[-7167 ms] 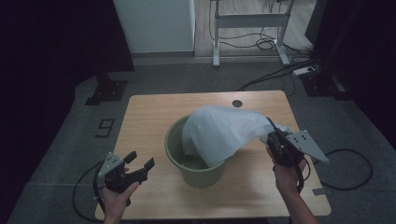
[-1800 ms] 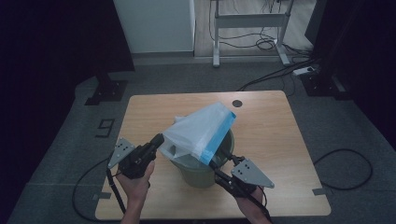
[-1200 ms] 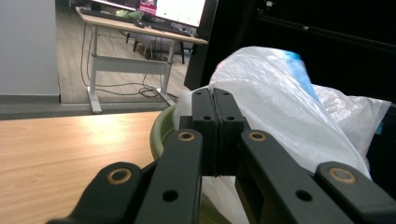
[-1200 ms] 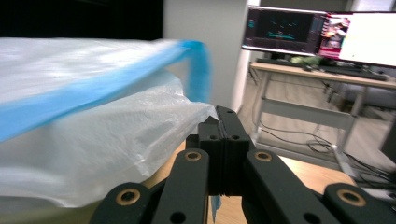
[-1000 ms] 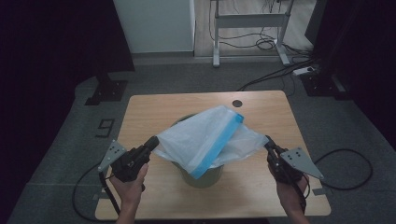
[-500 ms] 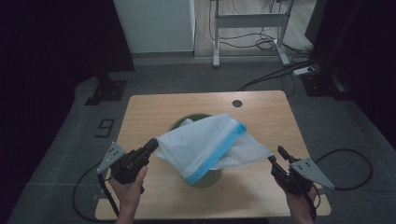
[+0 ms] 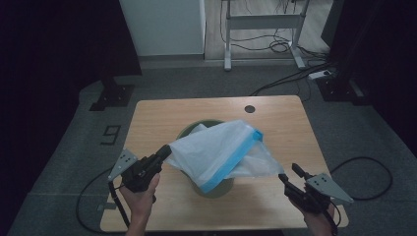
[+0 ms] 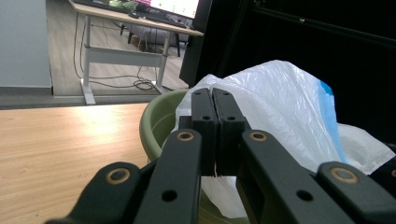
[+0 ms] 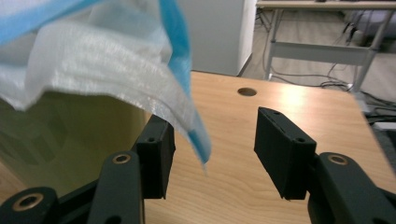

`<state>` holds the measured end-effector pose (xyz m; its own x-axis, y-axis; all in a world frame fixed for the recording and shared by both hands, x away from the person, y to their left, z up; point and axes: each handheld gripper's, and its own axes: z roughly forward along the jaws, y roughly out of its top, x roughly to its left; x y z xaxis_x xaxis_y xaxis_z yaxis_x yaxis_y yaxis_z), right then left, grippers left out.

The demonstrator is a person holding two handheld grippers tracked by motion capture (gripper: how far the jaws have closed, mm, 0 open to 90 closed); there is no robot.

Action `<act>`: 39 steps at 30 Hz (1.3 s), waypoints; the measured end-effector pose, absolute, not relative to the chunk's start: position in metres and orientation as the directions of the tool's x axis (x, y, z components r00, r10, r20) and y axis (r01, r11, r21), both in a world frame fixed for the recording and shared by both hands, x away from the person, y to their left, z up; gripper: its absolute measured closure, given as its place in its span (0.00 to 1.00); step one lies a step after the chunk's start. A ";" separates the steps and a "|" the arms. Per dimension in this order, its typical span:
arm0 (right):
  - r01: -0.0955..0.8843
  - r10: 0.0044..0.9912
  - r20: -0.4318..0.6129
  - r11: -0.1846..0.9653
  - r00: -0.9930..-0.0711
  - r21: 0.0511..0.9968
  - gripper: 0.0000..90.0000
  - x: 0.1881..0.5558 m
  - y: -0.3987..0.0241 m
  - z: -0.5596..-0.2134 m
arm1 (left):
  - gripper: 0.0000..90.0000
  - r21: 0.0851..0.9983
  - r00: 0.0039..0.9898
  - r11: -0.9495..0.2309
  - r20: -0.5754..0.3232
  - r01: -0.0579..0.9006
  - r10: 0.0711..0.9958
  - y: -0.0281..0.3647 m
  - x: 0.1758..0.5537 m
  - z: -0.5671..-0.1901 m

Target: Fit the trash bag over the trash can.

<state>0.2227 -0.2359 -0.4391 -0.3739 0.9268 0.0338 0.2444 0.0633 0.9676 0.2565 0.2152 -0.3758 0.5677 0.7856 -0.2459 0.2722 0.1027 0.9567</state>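
A white plastic bag (image 7: 216, 150) with a blue edge lies draped over an olive-green bucket (image 7: 189, 131) in the middle of the wooden table (image 7: 275, 118). My left gripper (image 7: 165, 149) is shut on the bag's left edge and holds it stretched over the rim. In the left gripper view the jaws (image 8: 215, 95) are pressed together, with the bag (image 8: 280, 102) and the bucket (image 8: 159, 121) just beyond them. My right gripper (image 7: 290, 175) is low at the table's near right. Its jaws have just been opening. The bag's blue-edged corner (image 9: 196, 135) hangs loose by one pad (image 9: 156, 151), unpinched.
A round cable hole (image 7: 250, 108) sits near the table's far edge. Bare wood lies to the right of the bucket (image 9: 299, 98). Behind the table stand a metal desk frame (image 7: 260, 22) and floor cables (image 7: 295, 76). A cable (image 7: 369, 162) loops on the floor at the right.
My right gripper has let go of the bag's right edge, opened, and sunk toward the table's near right. The bag has sagged over the bucket. The left gripper has kept its place and grip.
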 end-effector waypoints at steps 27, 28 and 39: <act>0.085 0.841 0.019 0.032 -0.541 0.996 0.37 0.180 -0.213 -0.403 | 0.98 0.955 0.567 0.104 -0.250 0.277 0.785 0.208 0.259 -0.377; 0.084 0.841 0.019 0.031 -0.540 0.996 0.37 0.183 -0.212 -0.399 | 0.98 0.955 0.567 0.102 -0.248 0.277 0.786 0.207 0.259 -0.377; 0.146 0.828 0.034 0.059 -0.560 0.988 0.41 0.241 -0.185 -0.380 | 0.97 0.956 0.568 0.105 -0.250 0.275 0.784 0.209 0.258 -0.379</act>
<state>0.2414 -0.1851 -0.3800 -0.5605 0.8275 0.0335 0.1456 0.0586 0.9876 0.2579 0.2094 -0.3792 0.5680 0.7842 -0.2498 0.2750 0.1053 0.9557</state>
